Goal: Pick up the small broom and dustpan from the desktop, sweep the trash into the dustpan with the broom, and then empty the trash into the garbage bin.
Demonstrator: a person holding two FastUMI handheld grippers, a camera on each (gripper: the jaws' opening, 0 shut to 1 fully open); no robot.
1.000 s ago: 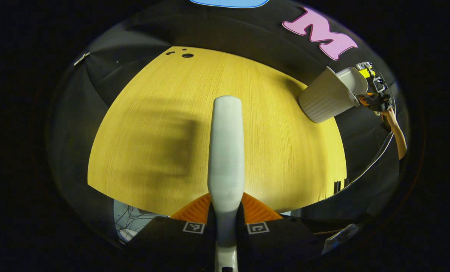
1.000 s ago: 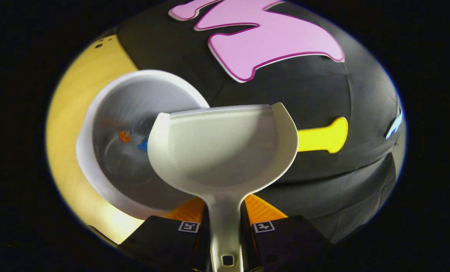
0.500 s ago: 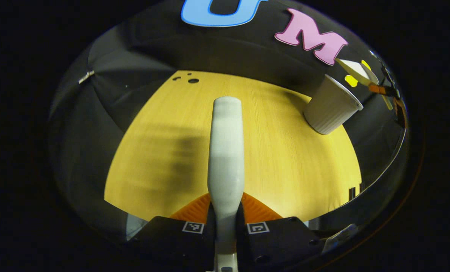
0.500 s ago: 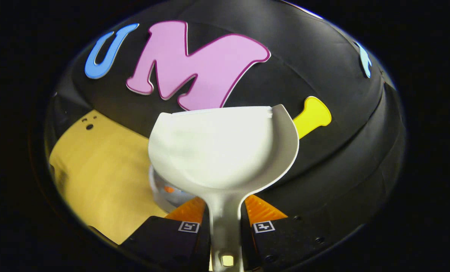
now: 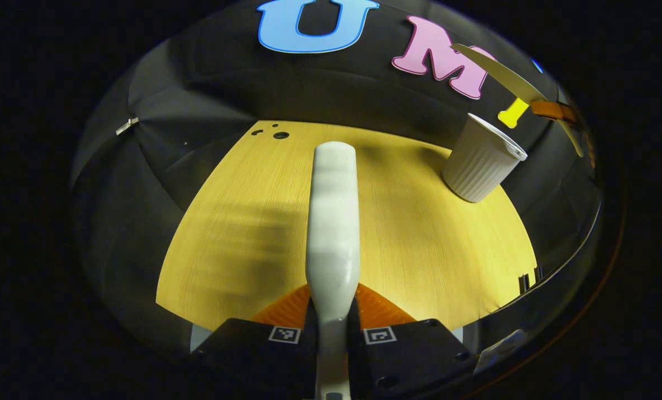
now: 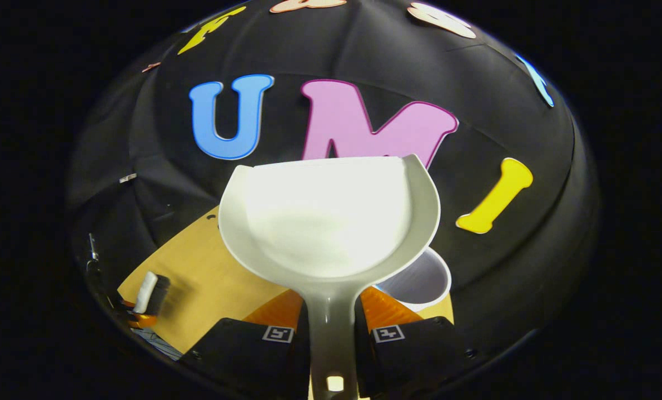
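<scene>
Dustpan (image 6: 325, 222) clamped in right claw (image 6: 332, 328), hiding bin (image 6: 419, 280); left claw (image 5: 332, 328) grips broom (image 5: 333, 222).

Garbage bin (image 6: 419, 280) mostly hidden behind dustpan (image 6: 328, 219)

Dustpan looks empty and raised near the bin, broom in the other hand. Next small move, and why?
Probably lower the dustpan to the desktop beside the garbage bin and set it down. Its scoop looks bare, no trash shows on the desktop, and the right hand-held gripper holds it raised above the bin. The broom can follow.
</scene>
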